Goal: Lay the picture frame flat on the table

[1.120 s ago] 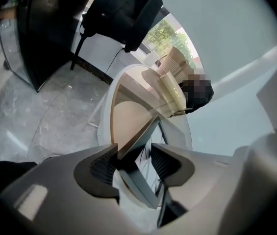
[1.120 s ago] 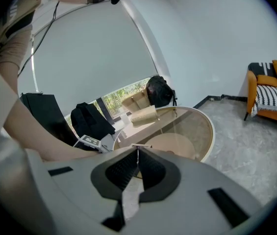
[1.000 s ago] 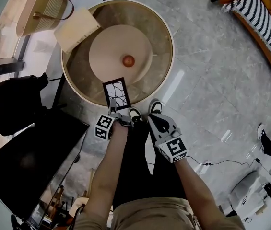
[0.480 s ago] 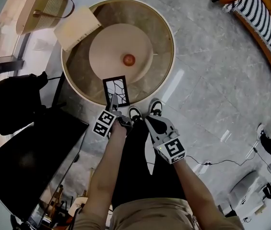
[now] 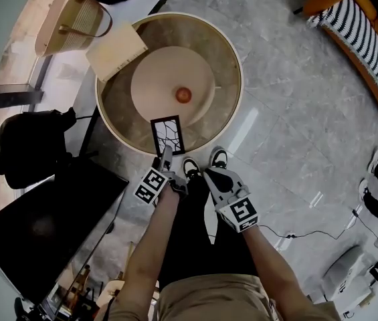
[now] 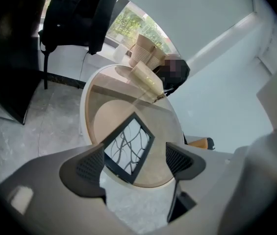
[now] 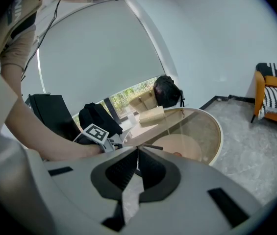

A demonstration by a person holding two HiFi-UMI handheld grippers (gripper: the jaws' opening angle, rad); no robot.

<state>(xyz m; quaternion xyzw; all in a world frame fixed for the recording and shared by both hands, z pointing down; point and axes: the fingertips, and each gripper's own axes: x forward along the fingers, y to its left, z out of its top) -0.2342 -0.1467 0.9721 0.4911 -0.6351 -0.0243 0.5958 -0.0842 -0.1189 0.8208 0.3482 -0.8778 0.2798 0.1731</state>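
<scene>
The picture frame (image 5: 168, 134) is lying flat on the round glass worktop (image 5: 239, 79), nr the rim closest to the person, black border w/ a white branching-line print facing up. In the left gripper view the frame (image 6: 128, 148) is showing as a tilted diamond on the worktop (image 6: 165, 124), seen btwn the two pads but w/ clear gaps either side, nothing pressing on it. The L claw (image 5: 166, 154) is hanging just short of the frame's near edge, angled down at it; its jaws have just been opening and are now standing wide apart, holding nothing (image 6: 136, 160). The R claw (image 5: 211, 173) is sitting beside it over the person's shoes (image 5: 218, 156), off the worktop's edge; in its own view the R claw (image 7: 138, 163) is showing both jaws pressed together, nothing in them, and the worktop (image 7: 204, 126) is lying ahead of it. Nr the worktop's centre a small red round thing (image 5: 183, 94) is resting on the pale inner disc. A cream box (image 5: 115, 51) is lying at the far-left rim, a woven basket (image 5: 68, 19) beyond it. A black bag (image 5: 31, 146) is sitting on the floor at left.
</scene>
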